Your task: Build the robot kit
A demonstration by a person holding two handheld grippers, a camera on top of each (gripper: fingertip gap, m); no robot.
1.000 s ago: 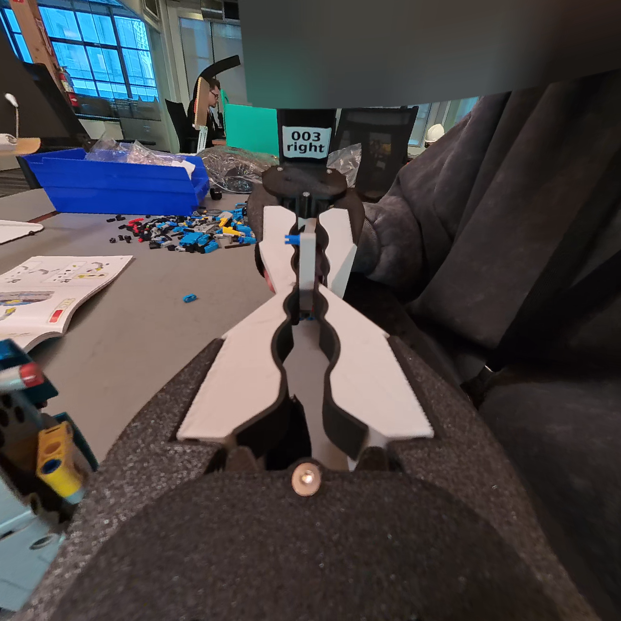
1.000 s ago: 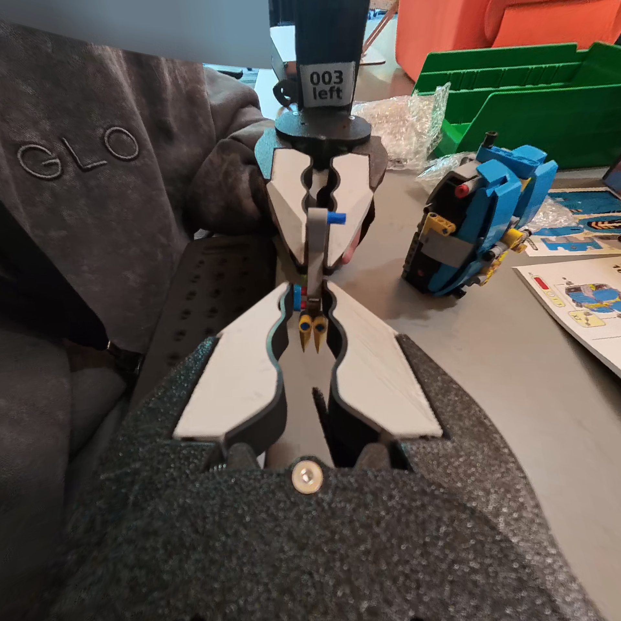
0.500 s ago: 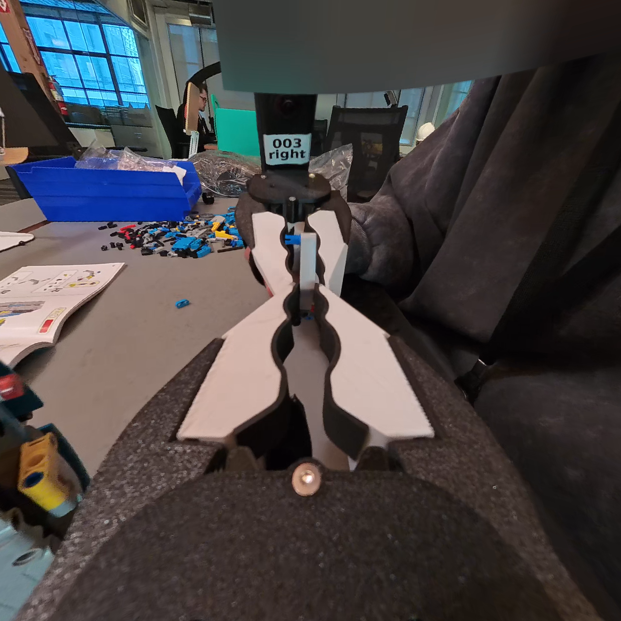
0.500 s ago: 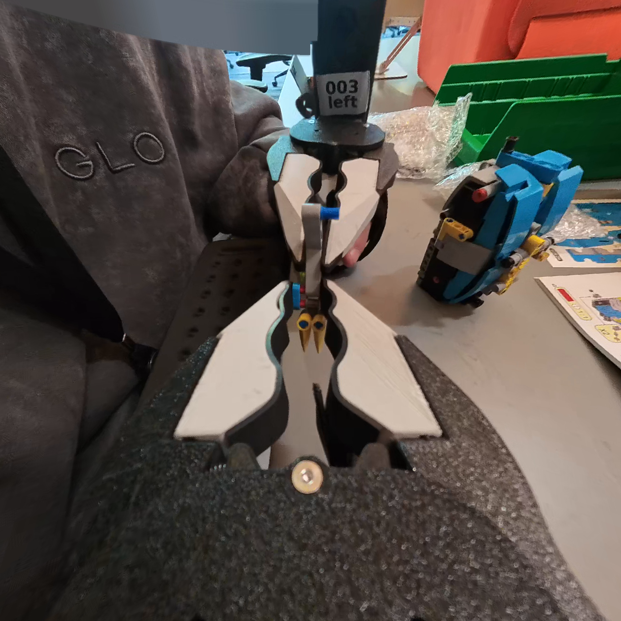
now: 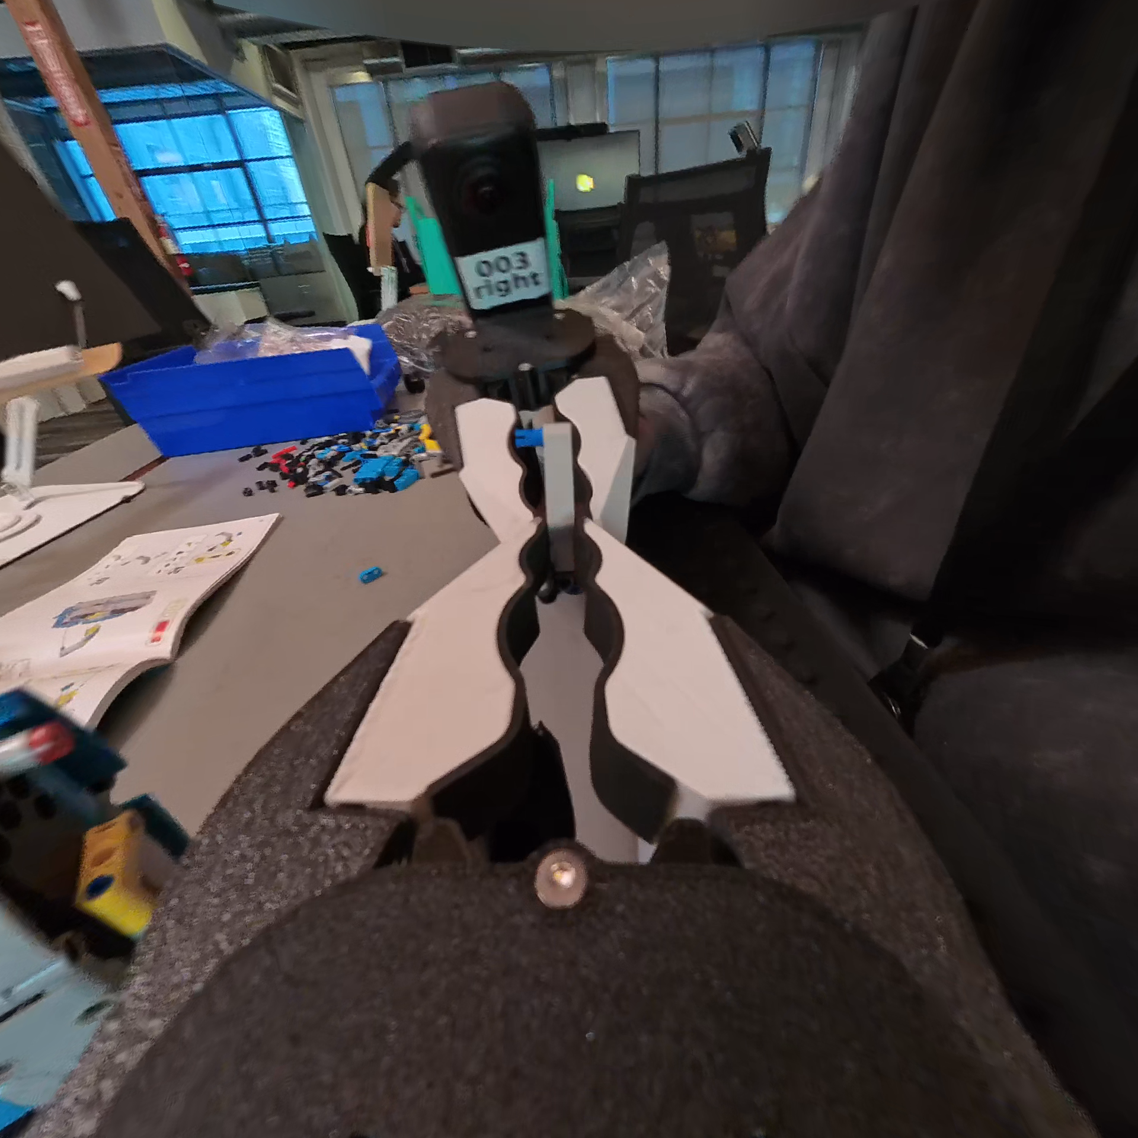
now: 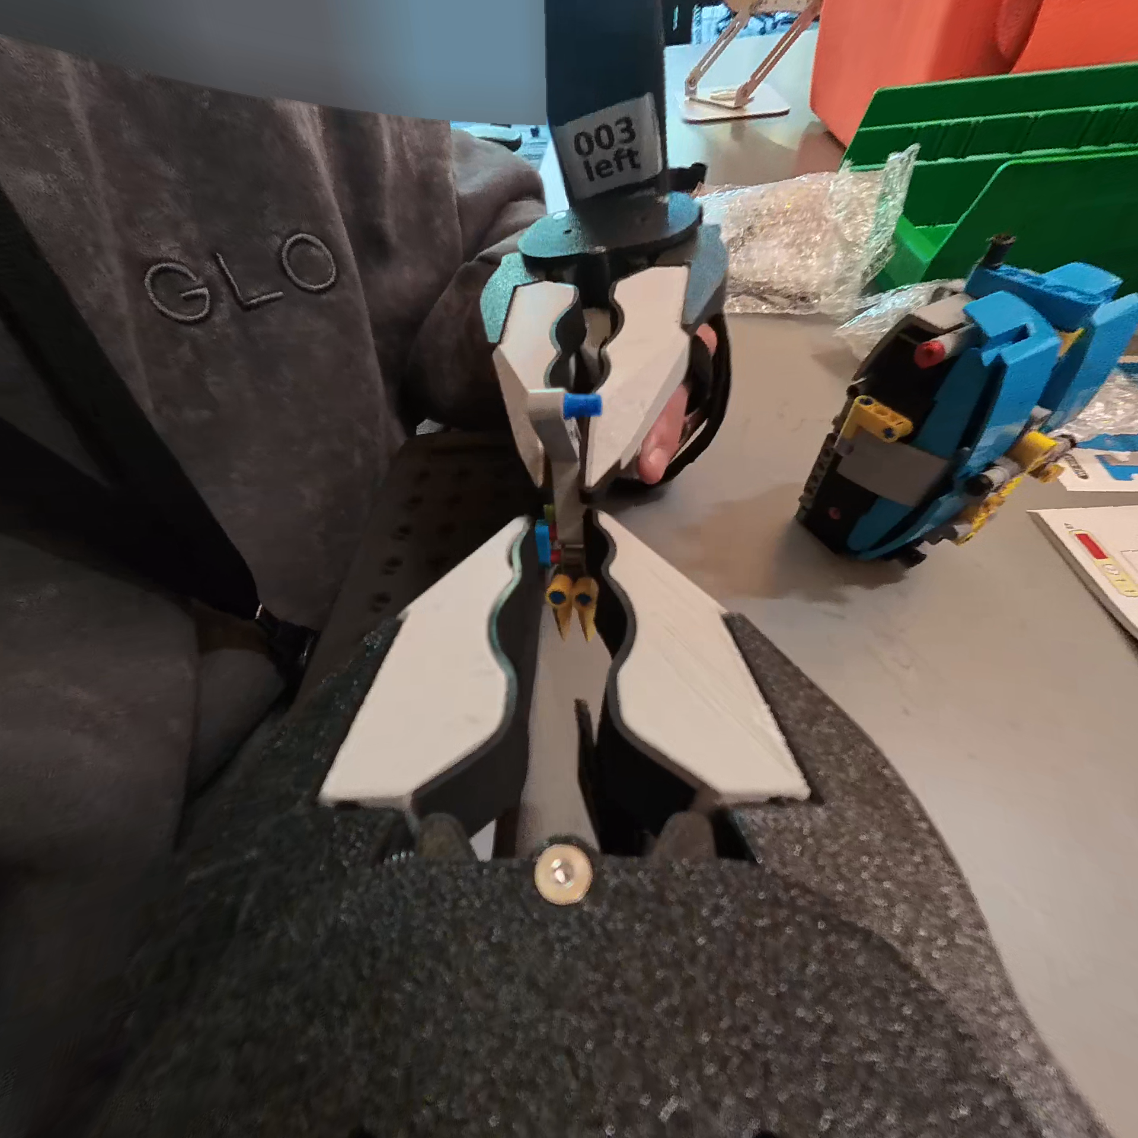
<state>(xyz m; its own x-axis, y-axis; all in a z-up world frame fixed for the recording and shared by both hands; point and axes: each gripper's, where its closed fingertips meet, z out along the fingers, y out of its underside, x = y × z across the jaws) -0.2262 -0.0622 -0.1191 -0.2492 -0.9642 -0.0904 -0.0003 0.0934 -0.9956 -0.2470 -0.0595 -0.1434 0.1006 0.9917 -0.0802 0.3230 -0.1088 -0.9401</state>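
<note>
- Grey beam (image 5: pixel 559 492), a long toy-brick piece with a blue pin (image 5: pixel 528 438) sticking out near one end, is held tip to tip between the two grippers, above the near edge of the grey table (image 5: pixel 295 591) and in front of the person's dark grey sweatshirt (image 6: pixel 246 345).
- Left gripper (image 5: pixel 561 557) points forward and slightly upward; its white fingers (image 5: pixel 468 671) are closed on the near end of the beam, the tips pinching it.
- Right gripper (image 6: pixel 563 523) faces the left one head-on; its jaws are clamped on the other end of the same beam, where two yellow pins (image 6: pixel 573 600) and small blue and red pieces hang between the fingers.
- In the right wrist view the left gripper is tilted a little, its camera post leaning to the right, and a fingertip of the person's hand (image 6: pixel 656 440) shows behind its frame.
- In the left wrist view the person's sleeve (image 5: pixel 708 431) reaches in from the right to the right gripper's body.
- Blue and black brick model (image 6: pixel 960 419) stands on the table to the right of the grippers, well apart from them.
- Open instruction booklet (image 5: pixel 117 603) lies on the table to the left, with a single small blue brick (image 5: pixel 371 574) near it.
- Farther back a scatter of loose bricks (image 5: pixel 351 468) lies in front of a blue bin (image 5: pixel 246 394); a green bin (image 6: pixel 1010 166) and crumpled plastic bags (image 6: pixel 800 240) sit behind the model.
</note>
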